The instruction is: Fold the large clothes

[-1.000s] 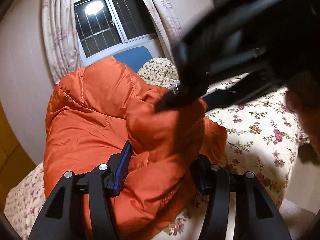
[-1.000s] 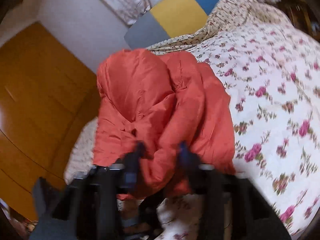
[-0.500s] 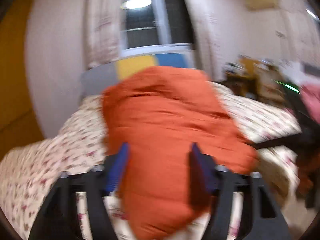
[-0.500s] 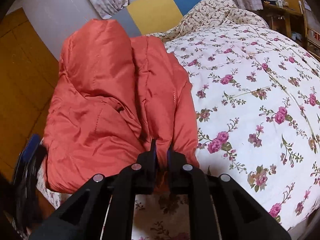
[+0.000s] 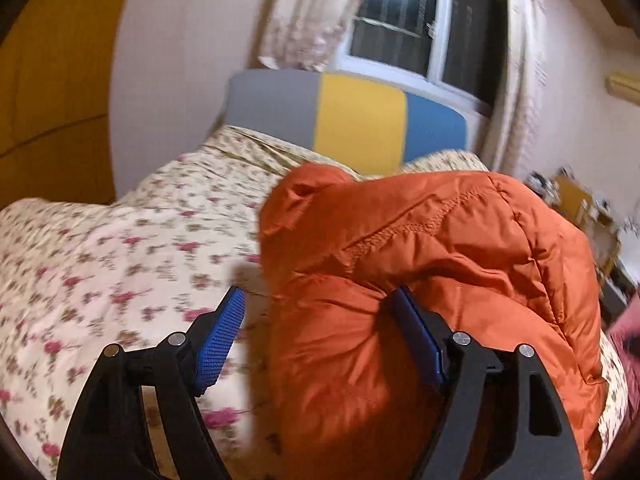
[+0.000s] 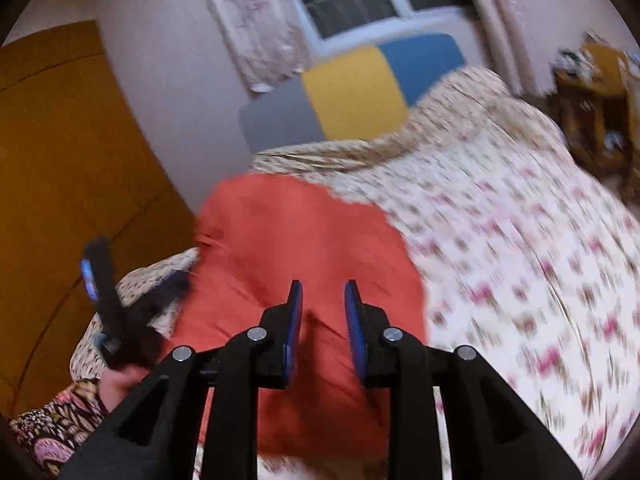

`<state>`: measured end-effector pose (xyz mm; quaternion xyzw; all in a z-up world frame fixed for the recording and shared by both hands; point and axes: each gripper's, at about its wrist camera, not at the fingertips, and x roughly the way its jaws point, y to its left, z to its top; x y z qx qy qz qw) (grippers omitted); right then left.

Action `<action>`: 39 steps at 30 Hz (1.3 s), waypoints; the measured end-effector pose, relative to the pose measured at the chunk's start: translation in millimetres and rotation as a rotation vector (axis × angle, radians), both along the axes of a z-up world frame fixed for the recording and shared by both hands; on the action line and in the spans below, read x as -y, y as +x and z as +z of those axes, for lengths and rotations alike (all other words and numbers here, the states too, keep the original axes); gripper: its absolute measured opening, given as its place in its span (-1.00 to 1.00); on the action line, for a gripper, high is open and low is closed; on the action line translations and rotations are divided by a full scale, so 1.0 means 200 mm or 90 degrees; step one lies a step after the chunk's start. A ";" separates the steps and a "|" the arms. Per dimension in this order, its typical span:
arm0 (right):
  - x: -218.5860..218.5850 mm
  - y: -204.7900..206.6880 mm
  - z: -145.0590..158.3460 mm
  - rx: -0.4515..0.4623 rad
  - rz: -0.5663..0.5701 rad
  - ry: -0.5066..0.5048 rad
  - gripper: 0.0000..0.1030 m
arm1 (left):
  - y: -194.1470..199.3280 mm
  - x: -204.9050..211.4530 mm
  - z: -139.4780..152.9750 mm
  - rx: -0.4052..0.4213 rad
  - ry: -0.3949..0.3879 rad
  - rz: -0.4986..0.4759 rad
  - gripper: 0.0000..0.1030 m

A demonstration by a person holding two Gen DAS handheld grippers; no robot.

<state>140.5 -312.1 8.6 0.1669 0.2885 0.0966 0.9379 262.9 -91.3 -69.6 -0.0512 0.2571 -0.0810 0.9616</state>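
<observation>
Puffy orange quilted jacket (image 5: 432,280) bundled on floral bedspread (image 5: 100,280), left gripper (image 5: 320,344) spread wide as before, right gripper (image 6: 322,316) now parted, released from fabric

Both grippers, left (image 5: 316,332) and right (image 6: 322,312): black frames, silver screws, blue ribbed pads (image 5: 220,344); paisley sleeve (image 6: 56,424).

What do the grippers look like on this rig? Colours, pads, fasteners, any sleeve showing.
Both match. The left gripper and the right gripper have matte black angular linkage arms with triangular cutouts and round silver pivot screws. The jaws carry flat blue pads with a fine knurled texture. No cables show. In the right wrist view, the person's left hand is bare, with a dark paisley-patterned sleeve.
</observation>
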 end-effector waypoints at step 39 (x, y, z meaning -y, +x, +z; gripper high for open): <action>0.10 0.79 -0.63 -0.113 -0.024 -0.020 -0.65 | 0.33 0.34 -0.23 -0.103 0.099 0.028 0.64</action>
